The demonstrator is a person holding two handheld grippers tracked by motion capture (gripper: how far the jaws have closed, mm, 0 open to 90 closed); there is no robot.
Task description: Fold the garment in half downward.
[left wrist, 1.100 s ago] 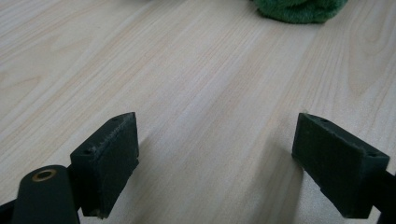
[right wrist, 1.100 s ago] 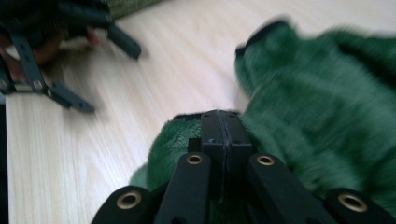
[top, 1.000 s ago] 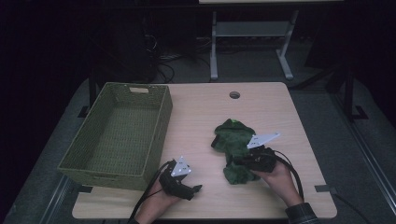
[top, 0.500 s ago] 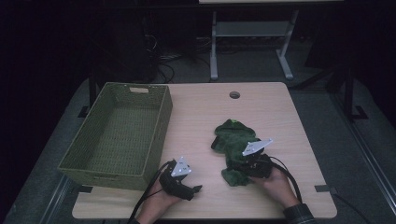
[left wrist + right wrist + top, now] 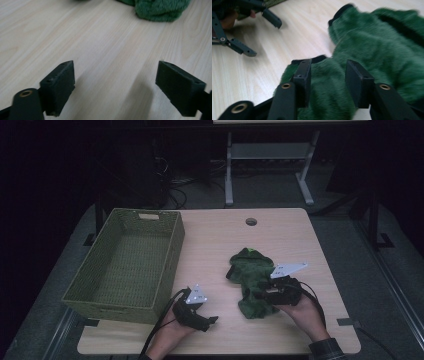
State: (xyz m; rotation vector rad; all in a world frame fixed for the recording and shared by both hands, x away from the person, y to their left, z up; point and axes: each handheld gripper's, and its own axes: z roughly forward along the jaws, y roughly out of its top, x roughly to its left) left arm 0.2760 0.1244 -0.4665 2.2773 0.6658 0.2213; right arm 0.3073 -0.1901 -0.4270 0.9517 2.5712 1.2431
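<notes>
Right hand-held gripper (image 5: 327,82) over green garment (image 5: 382,50).

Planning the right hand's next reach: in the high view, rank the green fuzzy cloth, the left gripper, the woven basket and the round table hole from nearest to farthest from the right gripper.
1. green fuzzy cloth: right at the right gripper, under its jaws.
2. left gripper: lower left, near the table's front edge.
3. round table hole: at the table's back, straight beyond.
4. woven basket: far left; its near wall is about as close as the hole, too close to call.
</notes>
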